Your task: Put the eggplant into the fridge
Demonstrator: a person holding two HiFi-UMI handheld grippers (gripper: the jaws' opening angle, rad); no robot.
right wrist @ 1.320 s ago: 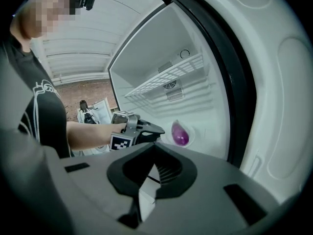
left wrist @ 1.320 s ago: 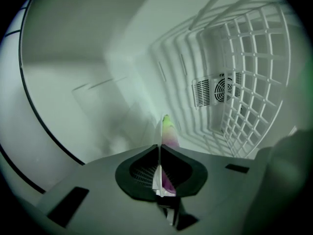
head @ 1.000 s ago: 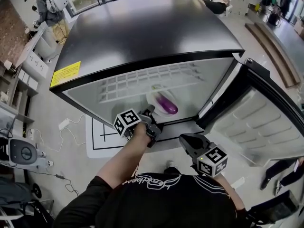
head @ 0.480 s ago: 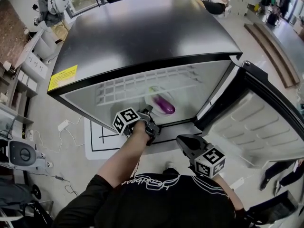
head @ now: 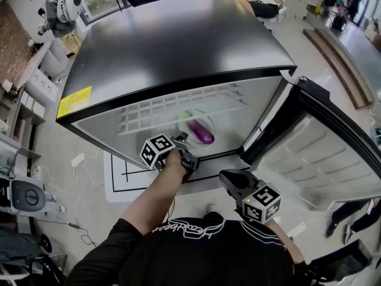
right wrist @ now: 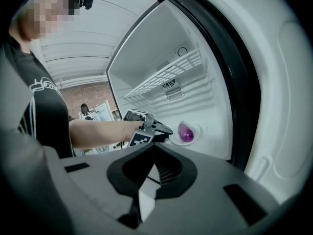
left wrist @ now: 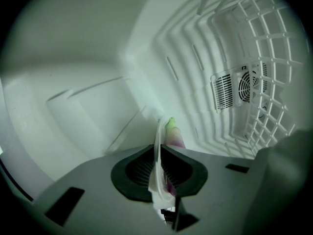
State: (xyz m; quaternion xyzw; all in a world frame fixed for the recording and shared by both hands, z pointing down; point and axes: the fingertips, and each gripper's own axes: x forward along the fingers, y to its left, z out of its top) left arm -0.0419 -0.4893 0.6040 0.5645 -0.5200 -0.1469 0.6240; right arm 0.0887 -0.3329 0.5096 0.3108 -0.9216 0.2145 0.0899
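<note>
— What's between the pads of the right gripper (right wrist: 153, 155)?
— Nothing. They meet, with only a thin sliver of light lower down.
— And past its fingertips?
— The left gripper (right wrist: 168, 130), stretched into the open fridge (right wrist: 142, 58). Its fingertips touch the near rim of a white plate (right wrist: 198, 129). The purple eggplant (right wrist: 185, 132) lies on it, just beyond them. A wire shelf (right wrist: 166, 75) hangs well above.

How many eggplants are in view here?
1. The eggplant lies on a white plate inside the fridge; the left gripper holds the plate's rim in its jaws. None seem hidden.
</note>
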